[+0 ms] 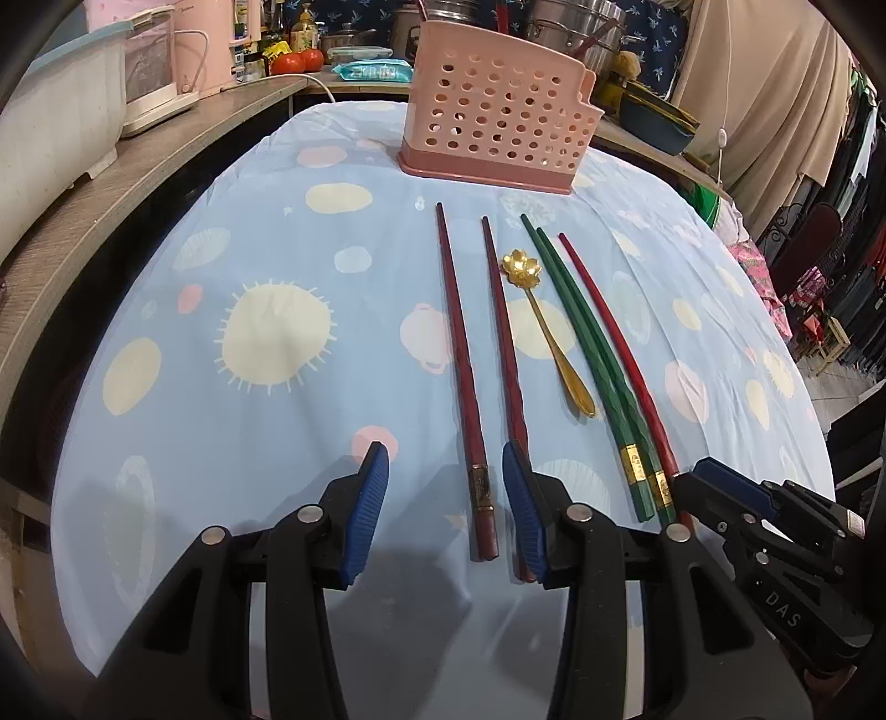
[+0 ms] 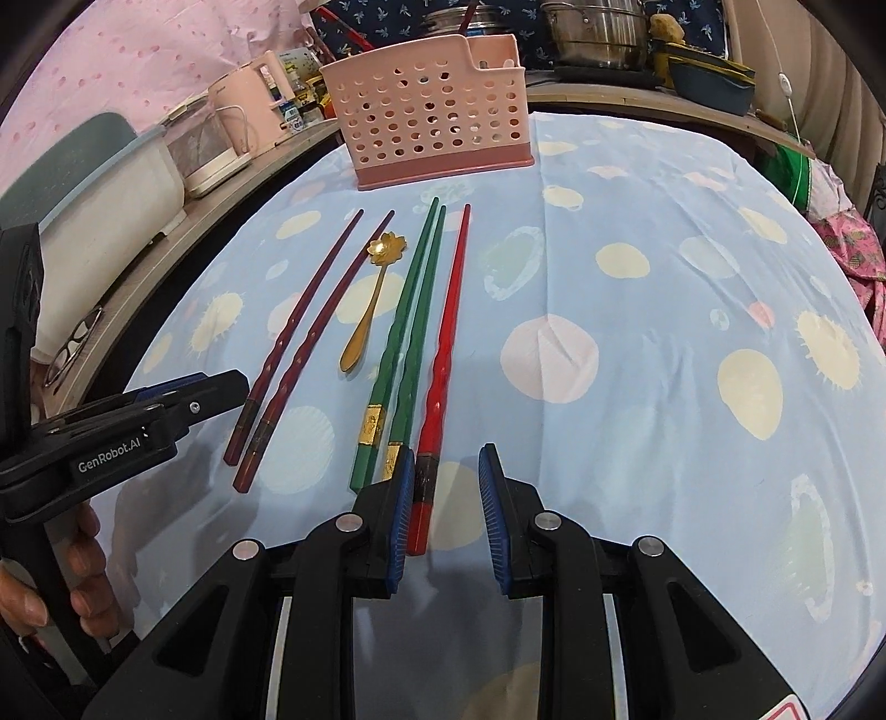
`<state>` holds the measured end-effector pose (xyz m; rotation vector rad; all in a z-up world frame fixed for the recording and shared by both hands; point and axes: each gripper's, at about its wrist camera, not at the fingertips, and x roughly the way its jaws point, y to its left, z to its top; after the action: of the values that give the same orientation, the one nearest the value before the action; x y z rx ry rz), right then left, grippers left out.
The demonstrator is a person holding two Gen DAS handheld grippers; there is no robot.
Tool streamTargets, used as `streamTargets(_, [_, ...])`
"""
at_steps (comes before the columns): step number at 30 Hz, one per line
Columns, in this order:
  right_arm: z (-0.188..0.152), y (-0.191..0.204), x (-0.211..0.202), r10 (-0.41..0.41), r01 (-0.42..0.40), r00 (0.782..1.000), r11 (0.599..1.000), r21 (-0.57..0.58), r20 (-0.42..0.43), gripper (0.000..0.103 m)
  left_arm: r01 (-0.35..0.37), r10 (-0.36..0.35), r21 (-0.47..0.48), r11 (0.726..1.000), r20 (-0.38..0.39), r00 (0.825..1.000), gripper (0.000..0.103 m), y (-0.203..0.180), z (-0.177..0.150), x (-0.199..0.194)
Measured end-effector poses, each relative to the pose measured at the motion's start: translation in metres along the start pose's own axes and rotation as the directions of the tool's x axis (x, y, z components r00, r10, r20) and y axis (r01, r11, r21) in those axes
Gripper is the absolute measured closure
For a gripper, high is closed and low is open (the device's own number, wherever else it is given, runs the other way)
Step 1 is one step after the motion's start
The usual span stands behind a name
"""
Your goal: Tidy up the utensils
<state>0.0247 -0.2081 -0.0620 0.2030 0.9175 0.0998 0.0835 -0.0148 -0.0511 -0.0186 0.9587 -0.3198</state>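
On the blue patterned tablecloth [image 1: 266,232] a row of utensils lies before a pink perforated holder [image 1: 498,122] [image 2: 432,116]: two dark red chopsticks [image 1: 457,343] [image 2: 302,332], a gold flower spoon [image 1: 545,327] [image 2: 368,315], two green chopsticks [image 1: 587,343] [image 2: 410,321] and a bright red chopstick [image 1: 614,343] [image 2: 448,315]. My left gripper [image 1: 446,446] [image 2: 221,387] stands open low over the cloth, with the left dark red chopstick's thick end between its fingers, untouched. My right gripper [image 2: 448,450] [image 1: 720,482] is open too. The bright red chopstick's end lies between its pads, close to the left one.
A wooden shelf [image 1: 166,160] runs along the left with a white tub [image 1: 55,111] and a pink kettle [image 2: 249,105]. Steel pots [image 2: 598,33] and dishes stand behind the holder. A hand [image 2: 83,581] holds the left gripper's handle. Glasses [image 2: 75,343] lie on the shelf.
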Motion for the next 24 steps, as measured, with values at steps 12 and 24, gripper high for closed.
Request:
streamTargets(12, [-0.003,-0.002,0.001,0.000,0.000,1.000,1.000,0.006,-0.004,0.080,-0.011,0.012,0.013,1.000,-0.019,1.000,0.062,0.000,-0.010,0.002])
streamTargets(24, [-0.003,-0.003,0.000,-0.001,0.001,1.000,1.000,0.007,-0.004,0.083,-0.029,0.030,0.040,0.999,-0.020,0.999,0.063,-0.004,-0.015,0.002])
